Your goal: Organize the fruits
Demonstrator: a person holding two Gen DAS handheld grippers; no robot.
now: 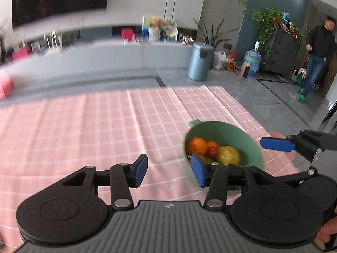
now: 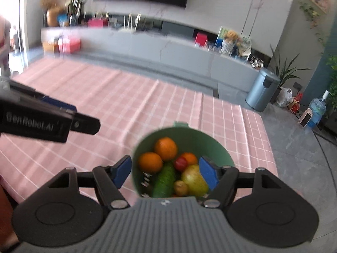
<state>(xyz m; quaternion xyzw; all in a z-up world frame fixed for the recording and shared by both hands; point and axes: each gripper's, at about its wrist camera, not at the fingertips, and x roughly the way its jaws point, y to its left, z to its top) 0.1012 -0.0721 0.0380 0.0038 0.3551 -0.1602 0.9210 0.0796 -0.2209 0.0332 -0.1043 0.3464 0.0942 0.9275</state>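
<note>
Left tongs (image 1: 168,171) apart, blue pads clamping nothing, raised above the pink checked cloth (image 1: 94,126) over the desk. Right tongs (image 2: 165,174) likewise spread and empty, above the round pale-green plastic bowl (image 2: 219,147). Bowl upright on the cloth near the desk's right edge, small tab handle at its far rim. Inside: two round oranges (image 2: 165,148) at the far side, a small red tomato (image 2: 180,163), a yellow-green pear-like fruit (image 2: 194,181) on the right, a dark green cucumber (image 2: 164,181) lying with long axis running from near rim toward the bowl's middle. Beyond the desk, a grey pedal bin (image 2: 262,89) on the floor.
</note>
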